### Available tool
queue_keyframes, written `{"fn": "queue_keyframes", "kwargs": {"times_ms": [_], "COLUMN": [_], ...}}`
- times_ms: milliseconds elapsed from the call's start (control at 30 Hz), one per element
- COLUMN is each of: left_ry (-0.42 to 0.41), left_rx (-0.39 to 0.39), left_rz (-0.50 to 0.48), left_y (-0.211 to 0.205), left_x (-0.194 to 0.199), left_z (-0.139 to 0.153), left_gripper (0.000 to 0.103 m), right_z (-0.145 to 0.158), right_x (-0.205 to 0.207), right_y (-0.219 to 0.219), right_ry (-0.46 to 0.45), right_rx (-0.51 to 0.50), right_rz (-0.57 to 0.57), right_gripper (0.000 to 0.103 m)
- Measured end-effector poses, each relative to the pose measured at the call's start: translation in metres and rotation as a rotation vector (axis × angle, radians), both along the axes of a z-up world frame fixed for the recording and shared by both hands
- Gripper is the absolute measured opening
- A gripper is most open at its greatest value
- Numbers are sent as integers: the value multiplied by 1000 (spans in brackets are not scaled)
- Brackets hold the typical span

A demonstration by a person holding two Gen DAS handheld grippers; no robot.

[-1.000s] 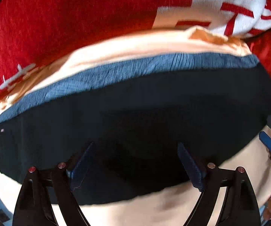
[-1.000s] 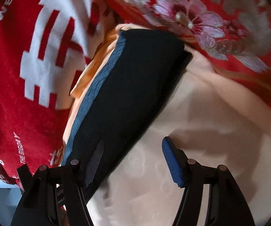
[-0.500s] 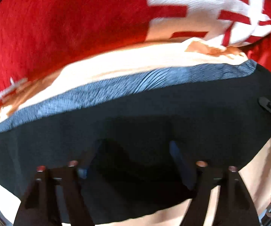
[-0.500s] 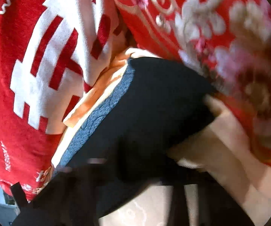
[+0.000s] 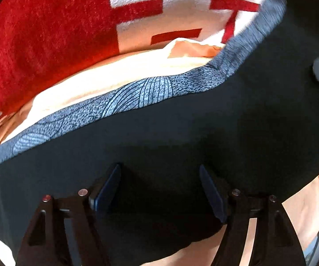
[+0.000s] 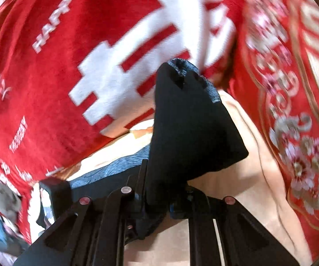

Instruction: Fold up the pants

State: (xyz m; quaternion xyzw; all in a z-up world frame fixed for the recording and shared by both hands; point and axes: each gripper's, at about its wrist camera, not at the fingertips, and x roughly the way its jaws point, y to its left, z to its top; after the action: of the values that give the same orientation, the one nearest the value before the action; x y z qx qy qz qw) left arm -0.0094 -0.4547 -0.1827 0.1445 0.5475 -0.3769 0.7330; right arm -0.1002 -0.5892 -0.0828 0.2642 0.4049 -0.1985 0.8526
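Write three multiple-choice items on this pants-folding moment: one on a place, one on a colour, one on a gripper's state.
1. Where do the pants lie?
A. on a peach cloth over a red blanket
B. in a basket
C. on a wooden floor

2. What colour is the waistband?
A. yellow
B. patterned blue-grey
C. green

3. How is the right hand-held gripper?
A. open and apart from the pants
B. shut on the pants
C. out of view

Key: 1 A, the peach cloth shows beneath them with the red blanket beyond. 2 B, a blue-grey band edges the dark fabric. 3 B, dark fabric rises pinched between its closed fingers; the left hand-held gripper stands open.
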Motion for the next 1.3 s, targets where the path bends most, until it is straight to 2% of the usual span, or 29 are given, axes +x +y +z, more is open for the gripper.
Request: {"fn": "queue_keyframes", "kwargs": {"times_ms": [133, 267, 433, 500, 533, 667, 733, 800, 833, 867, 933, 1000, 1067, 1133, 1167, 1233, 1300], "left_ry": [57, 46, 52, 56, 68, 106, 123, 133, 134, 137, 156, 167, 170, 172, 174, 174, 175], "left_rx": [-35, -83, -11, 24, 46, 108, 124, 121, 119, 115, 94, 72, 37, 11, -3, -37, -46], "left_rz": [24, 93, 186, 237, 269, 347, 367, 373, 372, 369, 359, 347, 324, 305, 295, 263, 226], "left_y": [27, 93, 187, 218, 238, 293, 313, 330, 330, 332, 336, 328, 323, 310, 292, 280, 271], "left_x": [10, 36, 79, 80, 84, 94, 96, 95, 95, 94, 95, 95, 93, 93, 97, 96, 91], "left_z": [10, 31, 26, 23, 18, -2, -8, -12, -14, -14, -16, -11, -5, 0, 0, 5, 7], "left_gripper": [75, 75, 75, 75, 75, 75, 75, 75, 75, 75, 75, 75, 75, 75, 75, 75, 75], "right_z": [12, 22, 15, -2, -6, -78, -113, -133, -134, -130, -112, -90, -71, -57, -57, -66, -80], "right_x": [16, 37, 66, 85, 77, 107, 113, 111, 109, 106, 98, 90, 87, 76, 71, 62, 57], "right_y": [33, 76, 147, 188, 195, 267, 297, 324, 334, 340, 346, 342, 323, 284, 263, 229, 208], "right_ry": [37, 78, 143, 193, 212, 385, 503, 595, 610, 604, 573, 521, 444, 341, 292, 224, 177], "right_rx": [-105, -211, -324, -381, -395, -480, -593, -773, -823, -821, -752, -615, -394, -100, 37, 261, 413], "right_rz": [52, 122, 234, 307, 330, 460, 507, 546, 566, 577, 582, 567, 503, 357, 282, 153, 56], "right_gripper": [15, 15, 15, 15, 15, 22, 28, 32, 35, 36, 45, 51, 56, 57, 57, 57, 57]}}
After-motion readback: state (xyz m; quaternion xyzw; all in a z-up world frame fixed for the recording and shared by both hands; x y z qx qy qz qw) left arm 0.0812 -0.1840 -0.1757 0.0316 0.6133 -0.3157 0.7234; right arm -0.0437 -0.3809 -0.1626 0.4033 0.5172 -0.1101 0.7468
